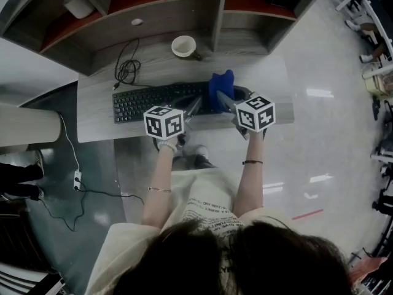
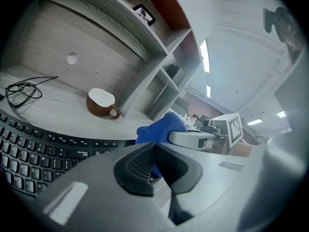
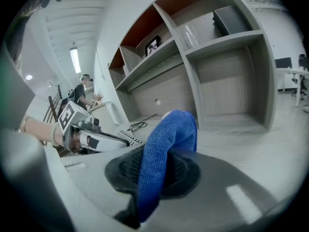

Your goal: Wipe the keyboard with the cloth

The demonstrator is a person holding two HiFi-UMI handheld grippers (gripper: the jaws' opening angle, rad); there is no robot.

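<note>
The right gripper was clamped on the blue cloth, a fold standing up from between its jaws over the right end of the black keyboard. The left gripper hovered just beside it, jaws closed on nothing, over the keys nearer the middle. The keyboard lay on the grey desk with its long axis running left to right, so nearly all its keys stretched away to the left of the cloth. A wipe would probably need to sweep leftward along that axis, past the left gripper.
</note>
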